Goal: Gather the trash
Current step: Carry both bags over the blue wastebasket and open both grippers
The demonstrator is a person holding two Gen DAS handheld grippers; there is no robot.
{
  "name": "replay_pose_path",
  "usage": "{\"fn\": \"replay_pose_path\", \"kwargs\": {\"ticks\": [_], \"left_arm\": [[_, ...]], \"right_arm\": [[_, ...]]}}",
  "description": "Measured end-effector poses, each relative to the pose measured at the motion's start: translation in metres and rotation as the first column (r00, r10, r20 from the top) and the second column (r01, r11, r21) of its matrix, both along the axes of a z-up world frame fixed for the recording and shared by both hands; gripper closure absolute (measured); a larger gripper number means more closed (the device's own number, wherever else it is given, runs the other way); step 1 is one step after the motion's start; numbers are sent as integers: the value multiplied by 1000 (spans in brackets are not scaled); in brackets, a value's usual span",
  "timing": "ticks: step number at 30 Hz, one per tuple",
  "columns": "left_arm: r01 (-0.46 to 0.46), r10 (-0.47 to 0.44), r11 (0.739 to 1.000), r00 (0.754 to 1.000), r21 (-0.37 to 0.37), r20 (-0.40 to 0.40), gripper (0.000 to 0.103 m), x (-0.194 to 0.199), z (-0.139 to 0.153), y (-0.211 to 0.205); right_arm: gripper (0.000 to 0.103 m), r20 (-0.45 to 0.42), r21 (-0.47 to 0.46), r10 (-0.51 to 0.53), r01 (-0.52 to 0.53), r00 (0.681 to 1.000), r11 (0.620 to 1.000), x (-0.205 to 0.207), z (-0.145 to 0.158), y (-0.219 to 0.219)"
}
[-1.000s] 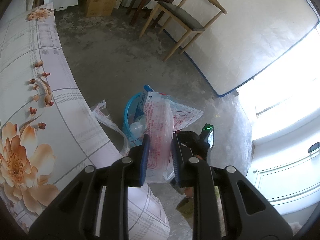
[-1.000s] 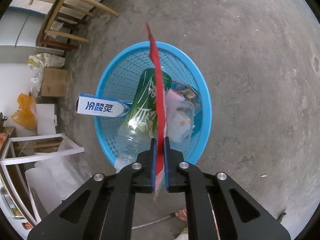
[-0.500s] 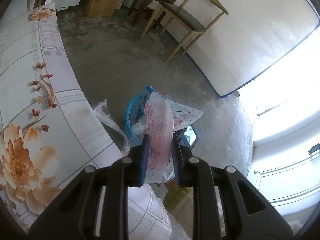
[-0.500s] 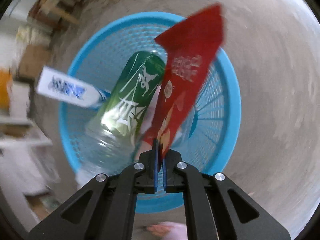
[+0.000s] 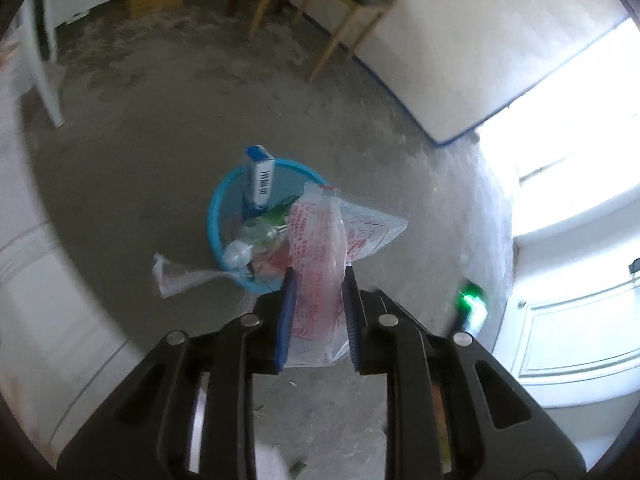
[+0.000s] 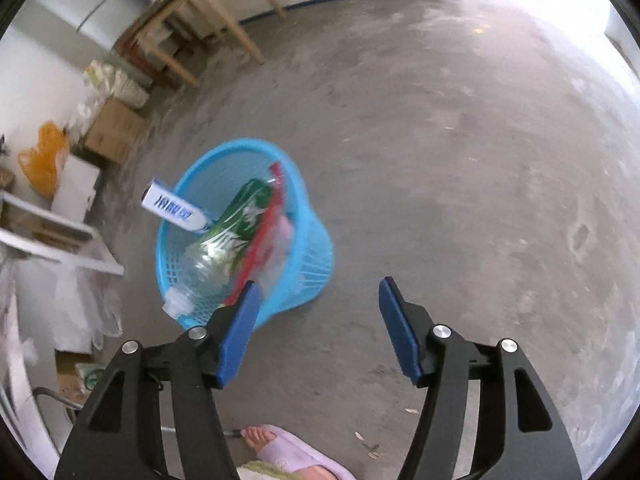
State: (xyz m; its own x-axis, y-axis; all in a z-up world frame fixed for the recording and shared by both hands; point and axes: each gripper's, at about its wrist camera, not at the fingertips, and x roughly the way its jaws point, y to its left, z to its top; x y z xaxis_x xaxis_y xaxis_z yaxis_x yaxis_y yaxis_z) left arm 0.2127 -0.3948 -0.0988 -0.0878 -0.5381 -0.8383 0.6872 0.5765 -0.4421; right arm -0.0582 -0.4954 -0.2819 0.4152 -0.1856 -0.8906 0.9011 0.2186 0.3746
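Note:
A blue plastic basket [image 6: 316,240] stands on the concrete floor and holds a clear bottle with a green label [image 6: 224,240], a blue-and-white box [image 6: 172,210] and a red wrapper [image 6: 264,228]. My right gripper [image 6: 316,328] is open and empty, above and to the right of the basket. My left gripper [image 5: 316,312] is shut on a clear plastic bag with red print [image 5: 320,252] and holds it above the near side of the basket [image 5: 216,216]. A loose strip of the bag [image 5: 180,276] trails to the left.
A wooden chair [image 5: 340,4] and a white mattress [image 5: 460,40] stand at the far wall. Cardboard boxes [image 6: 114,130] and an orange bag [image 6: 44,156] lie at the left. The flowered table edge [image 5: 48,320] curves at the left. A person's slippered foot [image 6: 280,452] is below.
My right gripper opened and let the red wrapper drop into the basket, then drew back. My left gripper carried the bag off the table edge to over the basket.

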Motion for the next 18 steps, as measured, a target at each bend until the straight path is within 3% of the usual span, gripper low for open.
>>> {"fn": "replay_pose_path", "kwargs": {"ticks": [1,2,3,5,8,10,15,18], "left_arm": [[33,-33,999,999,14,4,65,-1,-7,-17],[66,-66,997,998,49,9,41,-2,-18,-37],[69,-72,993,997,93,24,33,-3,-28,-51],[50,-58,989,997,142,48,31,-3,-42,-63],[30,-29,991,999,128,-13,31,-4,-46,-60],[16,-13,996,999,93,-41,31,-6,-38,-44],[-3,3,999,1000,38,11,30,-6,-1,-1],[-50,50,999,998,-9,-38,30,-3,19,36]], "right_arm": [[43,-1,5,-15,15,1000,1000,-15,2,1],[43,-4,10,-27,27,1000,1000,-26,3,0],[43,-11,13,-42,42,999,999,-41,5,-1],[43,-20,12,-70,70,997,997,-62,6,-4],[43,-22,8,-109,109,994,994,-91,6,-5],[43,-26,2,-115,115,993,993,-94,4,-4],[43,-2,17,-103,103,995,995,-83,3,-2],[43,47,-1,-74,74,996,997,-69,13,6]]}}
